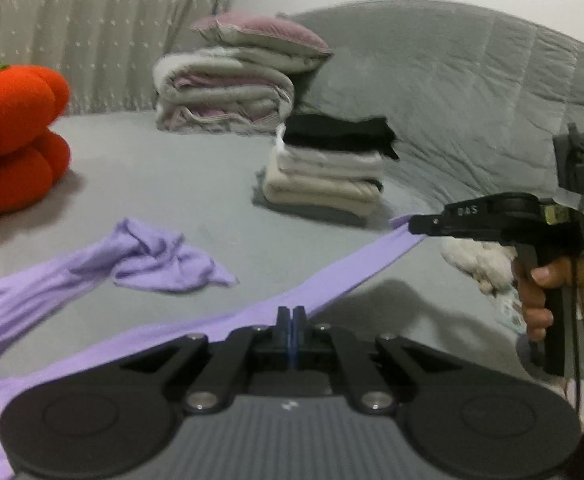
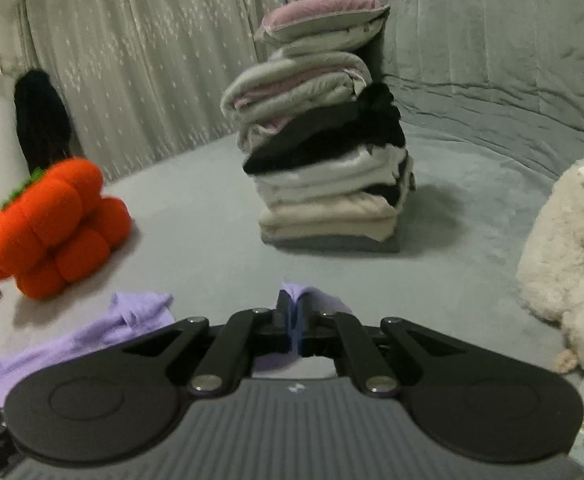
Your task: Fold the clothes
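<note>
Grey bed sheet [image 1: 180,184] as work surface, curtain [image 1: 92,20] at the far left, quilted grey cover [image 1: 471,80] banked at the far right. Left gripper [image 1: 291,316]: jaws clenched on the edge of a lilac garment [image 1: 152,256]. Right gripper [image 1: 415,225], seen from the left camera at the right of the scene and held in the right hand [image 1: 547,300], is likewise clenched on lilac cloth; its own view confirms fabric pinched between the closed fingers [image 2: 293,312]. Between the two grips the cloth runs as a taut band, long axis from near-centre up to the right, lifted off the sheet. Rest of the garment trails left of the left gripper, with a crumpled part lying on the sheet at near-left. Further out: stack of folded clothes [image 2: 331,192] at mid-bed, black item on top, pale ones below; folded bedding with a pillow [image 1: 260,36] behind it; orange pumpkin cushion [image 2: 52,228] at left; fluffy white toy [image 2: 571,256] at right. Judgement: edge is stretched ready for a fold; the loose bulk lies left, nearer the left gripper, so the coming move likely turns on carrying the held edge across toward that side.
</note>
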Demonstrator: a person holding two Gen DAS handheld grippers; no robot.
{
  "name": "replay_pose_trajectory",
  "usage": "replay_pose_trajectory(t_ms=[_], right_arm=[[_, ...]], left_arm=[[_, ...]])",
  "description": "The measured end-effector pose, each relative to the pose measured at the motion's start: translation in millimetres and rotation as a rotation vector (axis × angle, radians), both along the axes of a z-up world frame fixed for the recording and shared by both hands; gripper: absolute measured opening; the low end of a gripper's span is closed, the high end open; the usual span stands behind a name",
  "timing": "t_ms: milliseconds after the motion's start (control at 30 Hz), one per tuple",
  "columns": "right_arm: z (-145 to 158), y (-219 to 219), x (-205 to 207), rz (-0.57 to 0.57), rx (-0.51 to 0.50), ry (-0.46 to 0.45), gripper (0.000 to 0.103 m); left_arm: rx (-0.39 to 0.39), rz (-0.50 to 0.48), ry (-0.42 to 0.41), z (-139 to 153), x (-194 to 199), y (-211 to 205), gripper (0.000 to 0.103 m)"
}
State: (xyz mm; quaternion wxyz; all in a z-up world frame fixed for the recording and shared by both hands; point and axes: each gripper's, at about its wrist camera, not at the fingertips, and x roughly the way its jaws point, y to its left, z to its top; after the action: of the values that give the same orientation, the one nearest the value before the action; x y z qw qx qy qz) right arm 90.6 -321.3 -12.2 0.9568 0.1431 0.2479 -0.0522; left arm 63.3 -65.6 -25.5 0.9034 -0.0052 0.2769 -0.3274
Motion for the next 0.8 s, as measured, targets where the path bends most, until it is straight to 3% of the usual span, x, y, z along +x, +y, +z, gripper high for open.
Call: replay_pose_trajectory(t_ms=[233, 433, 800], right_arm=[[-20.1, 14.2, -13.5, 0.008, -0.150, 0.165, 0.002], [-37.3, 25.1, -36.3, 0.034, -0.236, 0.259, 0.002], [-59.1, 23.2, -59.7, 0.078, -0.248, 0.355, 0.004]], left_arm=[[0.040, -0.068, 0.094, -25.0, -12.3, -4.6, 0.000], [0.085, -0.116, 0.102, -37.4, -31.3, -5.8, 0.000], [0.143, -0.185, 0.174, -49.5, -41.2, -7.6, 0.001]])
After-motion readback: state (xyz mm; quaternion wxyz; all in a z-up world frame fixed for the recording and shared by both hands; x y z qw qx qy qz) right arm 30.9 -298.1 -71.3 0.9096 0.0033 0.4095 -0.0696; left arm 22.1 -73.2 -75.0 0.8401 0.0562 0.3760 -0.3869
